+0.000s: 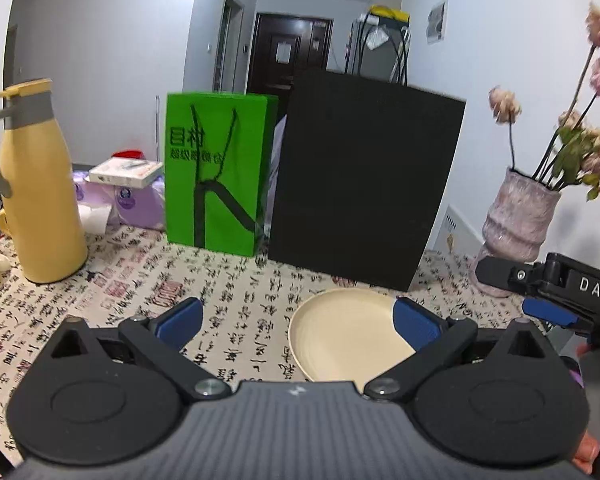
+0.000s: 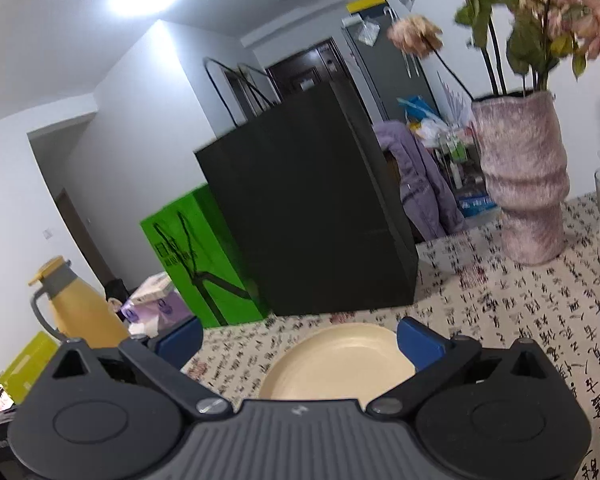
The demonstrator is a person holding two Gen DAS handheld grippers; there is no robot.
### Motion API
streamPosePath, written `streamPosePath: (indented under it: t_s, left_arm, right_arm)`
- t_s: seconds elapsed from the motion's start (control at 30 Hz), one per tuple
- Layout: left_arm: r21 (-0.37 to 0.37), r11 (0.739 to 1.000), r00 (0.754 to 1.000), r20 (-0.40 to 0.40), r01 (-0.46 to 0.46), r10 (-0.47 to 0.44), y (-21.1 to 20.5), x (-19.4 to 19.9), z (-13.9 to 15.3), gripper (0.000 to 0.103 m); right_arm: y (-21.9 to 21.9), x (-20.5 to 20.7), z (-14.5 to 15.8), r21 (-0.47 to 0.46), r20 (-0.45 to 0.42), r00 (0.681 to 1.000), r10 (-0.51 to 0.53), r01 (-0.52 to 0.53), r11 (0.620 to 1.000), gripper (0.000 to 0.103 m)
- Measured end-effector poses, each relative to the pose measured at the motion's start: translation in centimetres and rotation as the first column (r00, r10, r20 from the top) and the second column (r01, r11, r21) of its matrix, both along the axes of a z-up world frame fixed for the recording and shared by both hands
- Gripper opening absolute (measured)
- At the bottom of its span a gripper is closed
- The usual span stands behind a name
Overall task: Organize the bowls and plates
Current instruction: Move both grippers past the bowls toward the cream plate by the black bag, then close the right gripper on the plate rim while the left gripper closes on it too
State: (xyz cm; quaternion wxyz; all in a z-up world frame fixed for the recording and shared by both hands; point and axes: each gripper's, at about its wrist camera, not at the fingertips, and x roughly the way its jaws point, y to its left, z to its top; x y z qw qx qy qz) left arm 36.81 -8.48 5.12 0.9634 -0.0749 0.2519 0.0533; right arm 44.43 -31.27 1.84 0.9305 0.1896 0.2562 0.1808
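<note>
Both grippers gape wide, holding nothing. The left gripper [image 1: 298, 322] hovers with the plate [image 1: 340, 336] at its one o'clock. The right gripper [image 2: 300, 340] hangs over that plate [image 2: 340, 364].

The round cream plate [image 1: 340, 332]'s near rim is hidden behind the gripper body; the dried pink flowers [image 2: 540, 20] are blurred and cut off at the right edge.

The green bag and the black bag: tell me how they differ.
The green bag is bright, printed with characters, and its handles hang down its face; the black bag is plain, with handles standing up. The black bag is taller and wider than the green bag. Both stand upright, side by side on the patterned tablecloth, behind the cream plate.
</note>
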Motion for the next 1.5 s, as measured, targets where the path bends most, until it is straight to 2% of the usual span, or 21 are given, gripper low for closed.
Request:
streamPosePath:
  t_s: [0.33, 0.47, 0.6, 0.77, 1.0, 1.23, 1.5]
  left_arm:
    - [0.013, 0.996, 0.993, -0.075, -0.09, 0.09, 0.2, 5.4, -1.3, 0.103]
    - [0.067, 0.99, 0.985, -0.112, -0.122, 0.129, 0.1, 8.1, -2.1, 0.103]
    - [0.083, 0.99, 0.976, -0.174, -0.118, 0.131, 0.3, 11.0, -3.4, 0.103]
    - [0.063, 0.988, 0.947, -0.284, -0.141, 0.153, 1.1, 14.1, -5.9, 0.103]
    - [0.062, 0.983, 0.91, -0.373, -0.172, 0.183, 1.7, 16.1, -9.3, 0.103]
    - [0.087, 0.983, 0.888, -0.423, -0.159, 0.181, 1.5, 16.6, -10.9, 0.103]
    - [0.11, 0.986, 0.877, -0.452, -0.127, 0.163, 1.0, 17.0, -11.7, 0.103]
  right_arm:
    - [-2.0, 4.5, -4.6, 0.077, -0.176, 0.982, -0.073, 0.088, 0.993, 0.103]
    - [-1.6, 5.7, -6.2, 0.058, -0.224, 0.971, -0.085, 0.1, 0.993, 0.103]
    - [-1.3, 6.7, -7.8, 0.044, -0.295, 0.95, -0.102, 0.12, 0.992, 0.103]
    - [-1.1, 7.3, -9.1, -0.008, -0.32, 0.934, -0.161, 0.167, 0.986, 0.103]
    - [-0.5, 8.0, -10.4, -0.054, -0.357, 0.916, -0.181, 0.173, 0.983, 0.103]
    - [0.3, 8.5, -11.7, -0.096, -0.403, 0.892, -0.205, 0.182, 0.979, 0.103]
    - [0.5, 8.7, -12.5, -0.079, -0.431, 0.882, -0.19, 0.173, 0.982, 0.103]
